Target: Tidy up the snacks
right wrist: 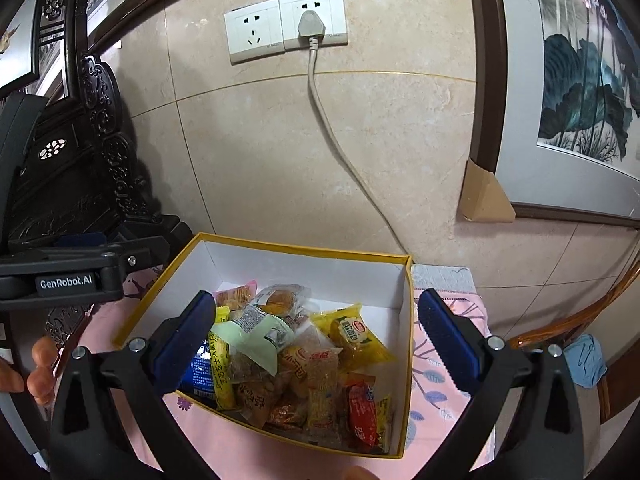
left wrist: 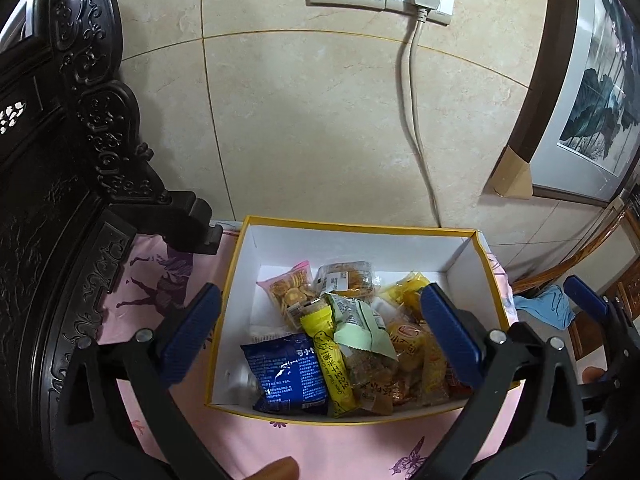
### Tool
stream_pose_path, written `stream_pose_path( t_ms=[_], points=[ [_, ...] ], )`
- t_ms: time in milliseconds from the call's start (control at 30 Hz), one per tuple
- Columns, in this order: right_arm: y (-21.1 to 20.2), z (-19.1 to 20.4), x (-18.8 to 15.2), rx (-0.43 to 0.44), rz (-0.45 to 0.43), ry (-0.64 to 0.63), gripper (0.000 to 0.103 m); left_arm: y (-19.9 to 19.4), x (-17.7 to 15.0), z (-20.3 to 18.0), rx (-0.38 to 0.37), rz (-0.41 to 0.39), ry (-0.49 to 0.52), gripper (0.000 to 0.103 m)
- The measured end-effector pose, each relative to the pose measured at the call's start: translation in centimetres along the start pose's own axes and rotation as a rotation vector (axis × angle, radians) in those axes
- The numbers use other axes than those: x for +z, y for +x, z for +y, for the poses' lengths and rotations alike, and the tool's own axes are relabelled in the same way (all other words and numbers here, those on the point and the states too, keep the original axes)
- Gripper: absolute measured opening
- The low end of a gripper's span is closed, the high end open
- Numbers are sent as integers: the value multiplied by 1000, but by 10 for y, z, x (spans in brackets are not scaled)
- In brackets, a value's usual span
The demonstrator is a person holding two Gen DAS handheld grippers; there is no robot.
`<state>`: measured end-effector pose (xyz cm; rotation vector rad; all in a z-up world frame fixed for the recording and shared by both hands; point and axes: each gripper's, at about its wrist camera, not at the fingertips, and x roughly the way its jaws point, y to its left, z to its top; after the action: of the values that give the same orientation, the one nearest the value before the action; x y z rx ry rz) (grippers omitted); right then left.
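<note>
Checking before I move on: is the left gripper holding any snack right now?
No: the left gripper stands wide open above the box, with the snack packets lying loose inside and nothing pressed between its blue pads.

We see a yellow-rimmed box (left wrist: 400, 232) with white walls holding a dark blue packet (left wrist: 286, 372), a yellow bar wrapper (left wrist: 330, 360), a pale green packet (left wrist: 360, 320) and a red packet (right wrist: 362, 412), on a pink cloth (left wrist: 280, 448) printed with purple butterflies.

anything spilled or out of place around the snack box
Nothing spilled: every snack packet sits inside the yellow-rimmed white cardboard box, none on the pink printed tablecloth. They lie in a jumbled, overlapping heap, such as the dark blue foil packet, rather than rows. Nothing looks torn.
</note>
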<state>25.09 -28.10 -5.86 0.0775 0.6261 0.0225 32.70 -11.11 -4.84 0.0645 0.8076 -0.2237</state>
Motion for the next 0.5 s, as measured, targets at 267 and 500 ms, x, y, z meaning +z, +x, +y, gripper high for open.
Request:
stream_pose_path(
  t_ms=[267, 500],
  points=[
    [-3, -1, -6, -11, 13, 1, 102, -4, -2, -4, 15, -3, 21, 101],
    [-5, -1, -8, -10, 17, 3, 102, -6, -2, -7, 43, -15, 57, 101]
  ],
)
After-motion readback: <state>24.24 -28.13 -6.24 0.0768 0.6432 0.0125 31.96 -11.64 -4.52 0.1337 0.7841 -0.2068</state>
